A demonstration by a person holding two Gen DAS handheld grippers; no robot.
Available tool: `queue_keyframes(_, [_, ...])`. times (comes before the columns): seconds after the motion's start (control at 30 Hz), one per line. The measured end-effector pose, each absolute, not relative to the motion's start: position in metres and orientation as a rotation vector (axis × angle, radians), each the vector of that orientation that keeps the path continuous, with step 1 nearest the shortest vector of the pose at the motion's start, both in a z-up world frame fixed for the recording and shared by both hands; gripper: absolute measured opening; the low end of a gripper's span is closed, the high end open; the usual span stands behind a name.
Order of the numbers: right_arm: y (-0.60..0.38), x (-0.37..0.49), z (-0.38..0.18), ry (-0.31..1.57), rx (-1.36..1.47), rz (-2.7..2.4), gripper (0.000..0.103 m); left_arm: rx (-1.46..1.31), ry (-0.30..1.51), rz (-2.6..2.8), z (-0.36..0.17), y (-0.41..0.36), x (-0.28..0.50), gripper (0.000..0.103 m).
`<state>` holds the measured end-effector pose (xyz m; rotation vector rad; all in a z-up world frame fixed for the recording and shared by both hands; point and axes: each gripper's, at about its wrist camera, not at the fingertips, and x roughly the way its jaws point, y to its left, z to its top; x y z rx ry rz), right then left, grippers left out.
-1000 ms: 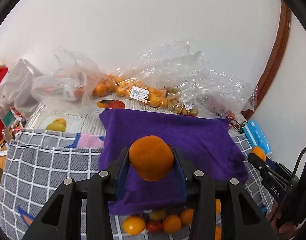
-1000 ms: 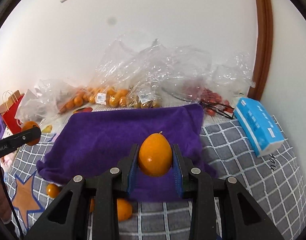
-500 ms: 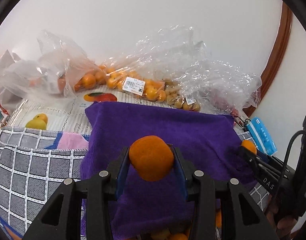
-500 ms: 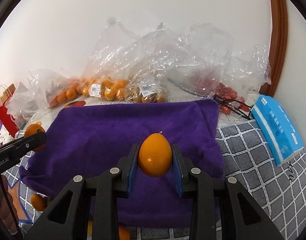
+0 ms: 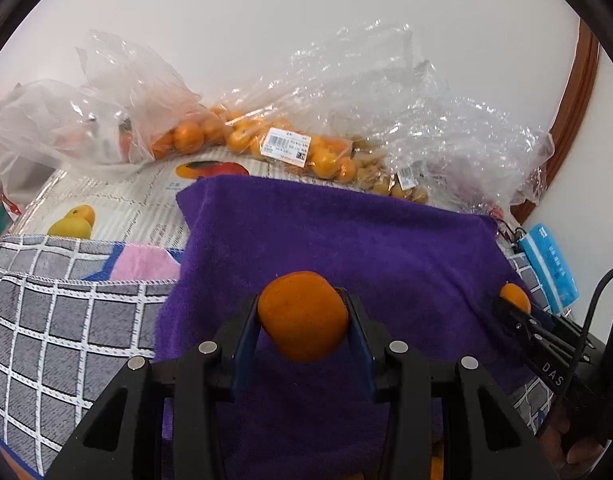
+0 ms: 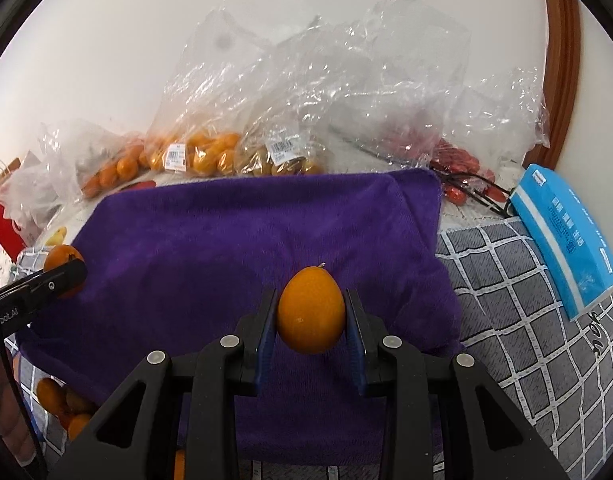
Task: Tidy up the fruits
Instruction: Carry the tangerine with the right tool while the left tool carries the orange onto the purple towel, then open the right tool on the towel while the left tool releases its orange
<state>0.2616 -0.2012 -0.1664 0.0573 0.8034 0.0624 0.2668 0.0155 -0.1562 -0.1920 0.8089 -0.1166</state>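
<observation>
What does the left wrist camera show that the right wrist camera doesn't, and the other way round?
Only the left wrist view shows the pink patch on the checked cloth and the printed mango picture on the paper sheet. Only the right wrist view shows the red fruit under plastic and the loose oranges at the towel's near left edge. Both show the purple towel, the bagged oranges, the blue tissue pack, and each tool shut on its fruit: the left tool on a round orange, the right tool on an egg-shaped orange fruit.
</observation>
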Motion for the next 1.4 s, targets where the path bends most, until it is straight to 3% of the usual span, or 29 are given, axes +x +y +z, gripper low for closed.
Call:
queue_keyframes(0.97, [-0.202,0.262,-0.19,0.859,0.059,0.077,0.032,-0.125,0.865,-0.107,-0.17,0.006,0.272,0.041])
queue_keyframes(1.13, [-0.202,0.26,-0.188,0.851,0.051,0.065,0.046,-0.125,0.843,-0.106,-0.167,0.006,0.269,0.049])
queue_keyframes(1.23, [-0.203,0.257,-0.185,0.838,0.055,0.061,0.05,-0.127,0.826,-0.103,-0.161,0.006,0.265,0.054])
queue_keyframes(1.4, [-0.203,0.254,-0.18,0.81,0.045,0.023,0.053,-0.128,0.763,-0.07,-0.151,0.007,0.257,0.054])
